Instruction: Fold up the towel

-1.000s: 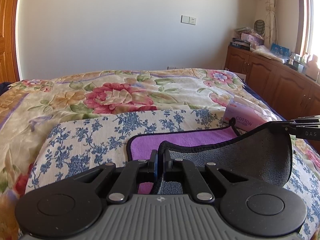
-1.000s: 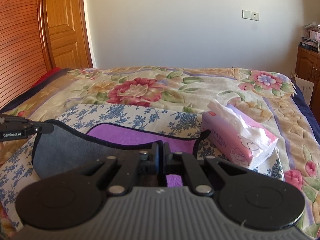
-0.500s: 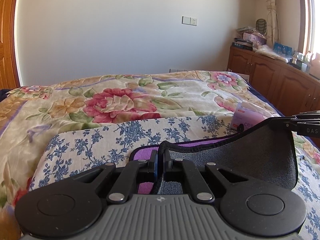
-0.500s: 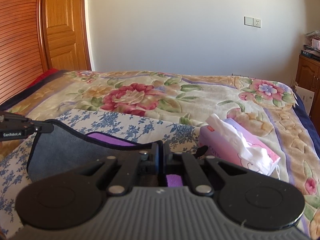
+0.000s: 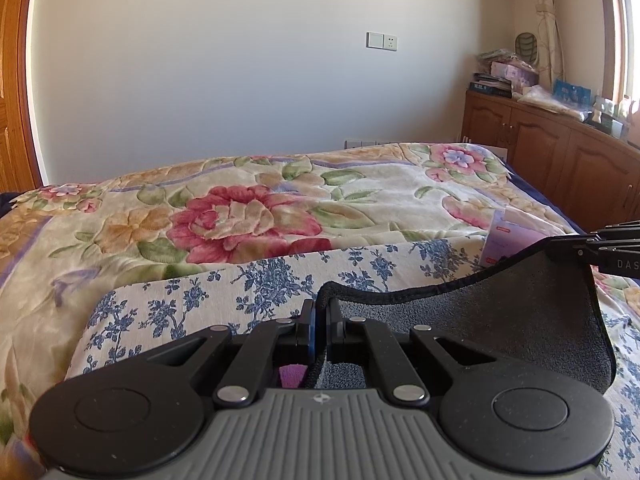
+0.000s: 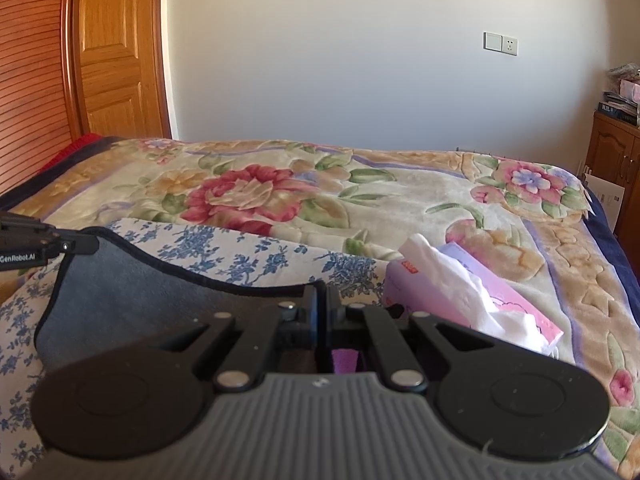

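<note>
L gripper (image 5: 320, 314) clamps towel (image 5: 500, 320) corner | R gripper (image 6: 321, 304) same | both level, towel lifted over bed (image 5: 240, 220)

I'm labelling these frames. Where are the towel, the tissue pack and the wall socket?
towel (image 5: 500, 312): left wrist view, grey lifted face.
tissue pack (image 6: 476, 296): right wrist view, pink top beside the white tissue.
wall socket (image 6: 501, 43): right wrist view, plate's middle.

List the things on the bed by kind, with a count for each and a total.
Towel: 1
Tissue box: 1
Blue-flowered cloth: 1
Gripper: 2, left gripper and right gripper, each shut on the towel
Total: 5
</note>
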`<control>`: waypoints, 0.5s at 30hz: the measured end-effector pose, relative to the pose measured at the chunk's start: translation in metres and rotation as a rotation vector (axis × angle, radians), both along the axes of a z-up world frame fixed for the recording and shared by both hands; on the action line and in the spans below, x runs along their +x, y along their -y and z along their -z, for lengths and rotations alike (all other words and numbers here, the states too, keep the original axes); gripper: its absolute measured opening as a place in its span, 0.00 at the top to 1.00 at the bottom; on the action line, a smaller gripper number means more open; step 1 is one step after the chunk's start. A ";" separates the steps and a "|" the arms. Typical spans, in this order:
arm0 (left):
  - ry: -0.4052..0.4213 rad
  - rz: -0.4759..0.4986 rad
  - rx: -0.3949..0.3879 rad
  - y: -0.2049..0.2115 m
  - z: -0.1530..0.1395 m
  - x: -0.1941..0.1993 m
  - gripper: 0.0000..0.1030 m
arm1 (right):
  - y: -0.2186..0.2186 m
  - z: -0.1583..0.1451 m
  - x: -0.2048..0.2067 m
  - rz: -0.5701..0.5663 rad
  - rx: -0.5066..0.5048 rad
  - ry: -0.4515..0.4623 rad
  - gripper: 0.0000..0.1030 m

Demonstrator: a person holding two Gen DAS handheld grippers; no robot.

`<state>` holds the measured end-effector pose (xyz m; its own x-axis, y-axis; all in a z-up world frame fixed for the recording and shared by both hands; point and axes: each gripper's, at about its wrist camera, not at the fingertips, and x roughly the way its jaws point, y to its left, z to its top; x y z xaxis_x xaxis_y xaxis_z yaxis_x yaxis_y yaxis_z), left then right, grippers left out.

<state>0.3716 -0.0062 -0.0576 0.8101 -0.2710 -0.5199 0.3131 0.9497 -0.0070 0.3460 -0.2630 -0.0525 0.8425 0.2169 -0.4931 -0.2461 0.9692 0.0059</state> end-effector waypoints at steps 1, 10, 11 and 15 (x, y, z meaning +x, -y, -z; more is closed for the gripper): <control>0.001 0.000 0.003 0.001 0.001 0.002 0.95 | 0.000 0.001 0.002 0.001 -0.003 0.000 0.95; 0.007 -0.010 0.002 0.005 0.008 0.018 0.95 | 0.005 0.009 0.018 0.009 -0.020 -0.001 0.95; 0.005 -0.012 0.002 0.005 0.010 0.019 0.95 | 0.005 0.011 0.020 0.010 -0.021 -0.001 0.95; 0.003 -0.013 0.015 0.007 0.016 0.027 0.95 | 0.006 0.018 0.028 0.012 -0.026 -0.008 0.95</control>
<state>0.3986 -0.0136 -0.0740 0.8150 -0.2528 -0.5213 0.3010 0.9536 0.0083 0.3740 -0.2688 -0.0708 0.8410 0.1941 -0.5051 -0.2349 0.9719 -0.0177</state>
